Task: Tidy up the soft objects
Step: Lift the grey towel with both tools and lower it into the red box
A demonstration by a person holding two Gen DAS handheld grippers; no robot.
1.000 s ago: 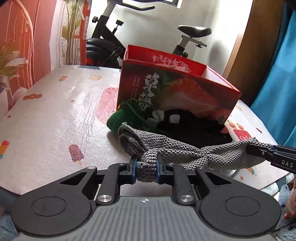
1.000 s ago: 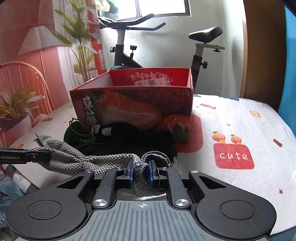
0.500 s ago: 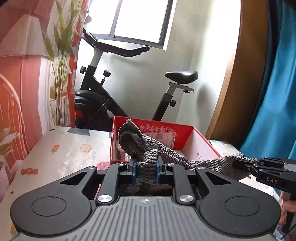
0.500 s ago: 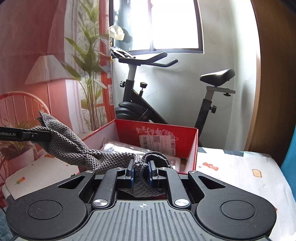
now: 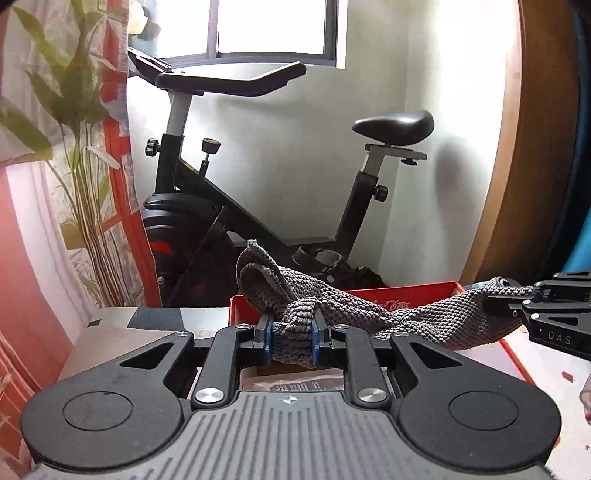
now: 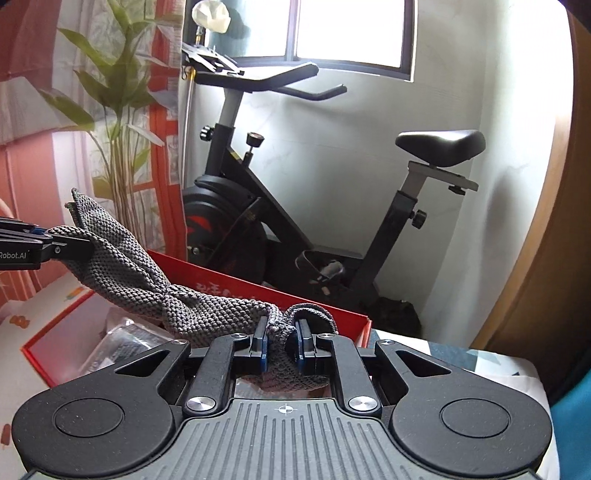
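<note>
Two handheld black grippers hold one grey knitted cloth (image 5: 424,317) between them, stretched in the air above an open red cardboard box (image 6: 236,286). The left gripper (image 5: 292,338) has its blue-padded jaws drawn narrow and pinched on one bunched end of the cloth, with a folded corner of the fabric standing up just past its fingers. The right gripper (image 6: 281,345) has its jaws narrow too, clamped on the other bunched end, a small loop of knit curling over its right finger. From each gripper's own view the other one shows at the edge of the frame, gripping the far end, so the cloth sags a little in the middle as it spans the gap. The box sits below on a white printed bedcover (image 6: 461,354) with small coloured motifs, and something wrapped in clear plastic (image 6: 122,343) lies inside it. Behind the box stands a black exercise bike (image 5: 229,206) against a pale wall, under a bright window (image 6: 351,29). To the left hang red and white patterned curtains with a tall green plant (image 6: 110,96) in front of them, and to the right a brown wooden panel (image 5: 532,147).
</note>
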